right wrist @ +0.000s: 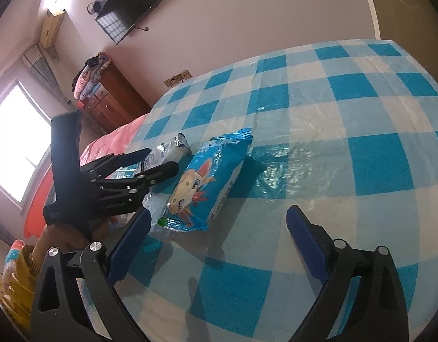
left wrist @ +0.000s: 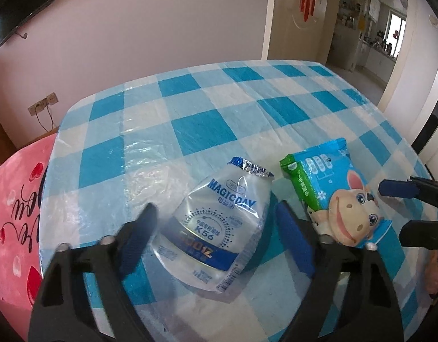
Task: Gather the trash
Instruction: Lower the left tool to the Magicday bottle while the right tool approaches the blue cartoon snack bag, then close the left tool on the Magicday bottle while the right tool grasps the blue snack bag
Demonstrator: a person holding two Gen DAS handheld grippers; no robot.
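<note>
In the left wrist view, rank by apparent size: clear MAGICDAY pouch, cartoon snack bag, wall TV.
1. MAGICDAY pouch and cartoon snack bag look about equal; no ranking.
2. Wall TV, far away and cropped.

The flattened clear drink bottle (left wrist: 219, 228) carries the brand MAGICDAY in blue capitals across its upper part — below it, inside a dotted ring, stands K56. Lower down, a blue band shows large digits (partly blurred, not safely readable). The pink cushion (left wrist: 16, 213) bears black cursive lettering — too sideways and cropped to read.
</note>
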